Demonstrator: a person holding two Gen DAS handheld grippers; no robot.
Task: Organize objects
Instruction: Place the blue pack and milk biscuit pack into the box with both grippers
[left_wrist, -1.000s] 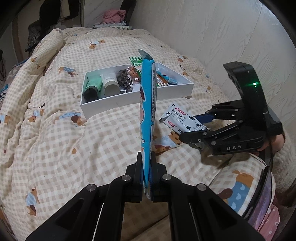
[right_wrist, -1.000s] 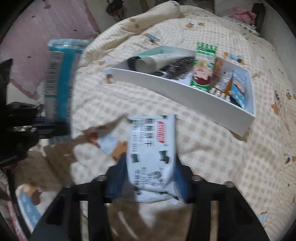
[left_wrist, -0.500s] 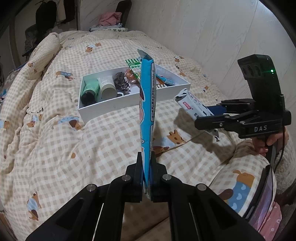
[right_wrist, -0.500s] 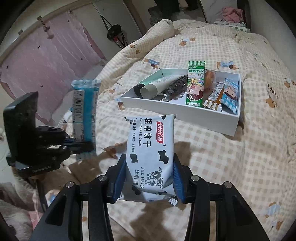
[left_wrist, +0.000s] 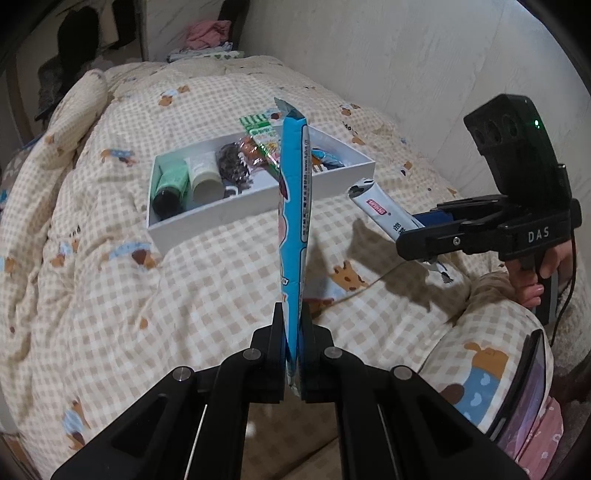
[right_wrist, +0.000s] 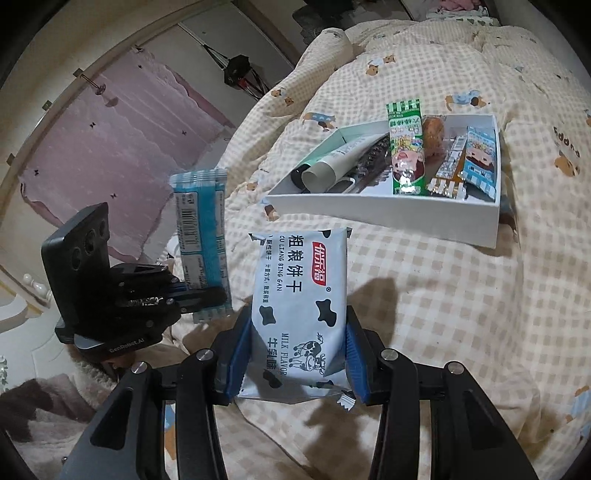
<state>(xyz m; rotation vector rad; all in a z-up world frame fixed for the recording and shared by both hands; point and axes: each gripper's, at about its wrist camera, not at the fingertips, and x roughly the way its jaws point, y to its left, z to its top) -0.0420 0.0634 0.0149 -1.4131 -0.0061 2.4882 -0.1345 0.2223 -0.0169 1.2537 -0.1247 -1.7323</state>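
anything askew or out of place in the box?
Yes: the green snack packet leans up over the white box's far rim rather than lying flat like the tubes and other packets. No spills or damage visible.

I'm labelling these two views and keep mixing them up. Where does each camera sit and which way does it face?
Left wrist: rides the left tool, faces down the bed at the white box; its black fingers clamp a blue packet; the right tool and a hand show at right.
Right wrist: rides the right tool, faces the white box over the milk biscuit pack it holds; the left tool shows at left.
Shared: box, both packs, checked blanket.
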